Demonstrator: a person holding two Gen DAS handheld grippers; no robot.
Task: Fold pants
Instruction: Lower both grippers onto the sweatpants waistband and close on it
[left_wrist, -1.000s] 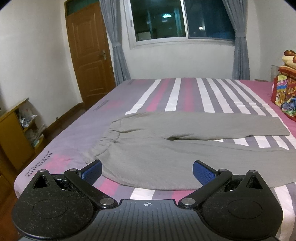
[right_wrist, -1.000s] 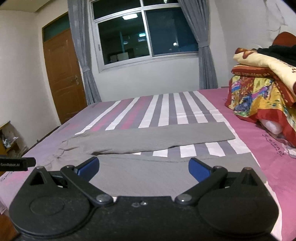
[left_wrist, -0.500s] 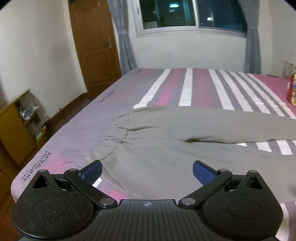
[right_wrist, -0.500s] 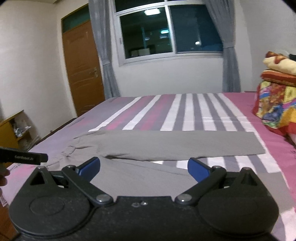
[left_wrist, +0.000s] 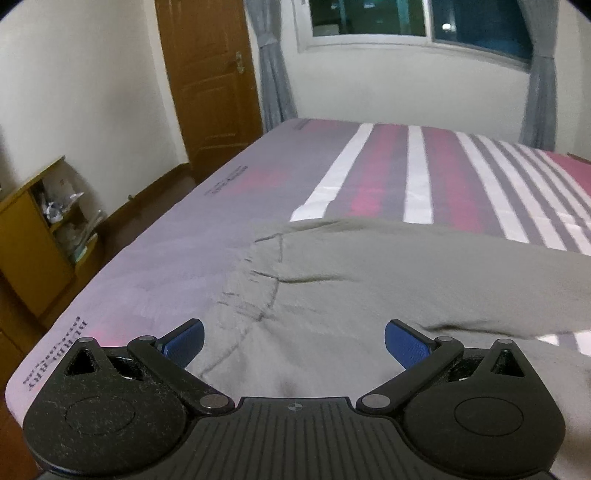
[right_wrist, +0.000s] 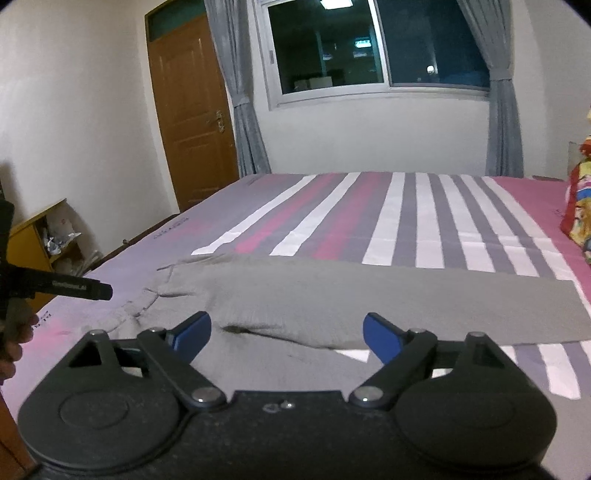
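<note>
Grey soft cotton pants (left_wrist: 388, 288) lie flat on the striped pink, grey and white bedsheet (left_wrist: 184, 251); the left gripper (left_wrist: 294, 339) hangs over their waistband, jaws wide apart, nothing between. From the right wrist, the right gripper (right_wrist: 287, 334) is closing above the crotch, pads clear of cloth.

Both views look from the near edge of the bed (left_wrist: 207, 251) toward the far wall, tilted down. The left wrist view sits low and close over the pants (left_wrist: 369, 288) at the waistband, toward the left side. The right wrist view stands further right and takes in more bed. Both share the pants, door (right_wrist: 192, 110) and window (right_wrist: 369, 48).
</note>
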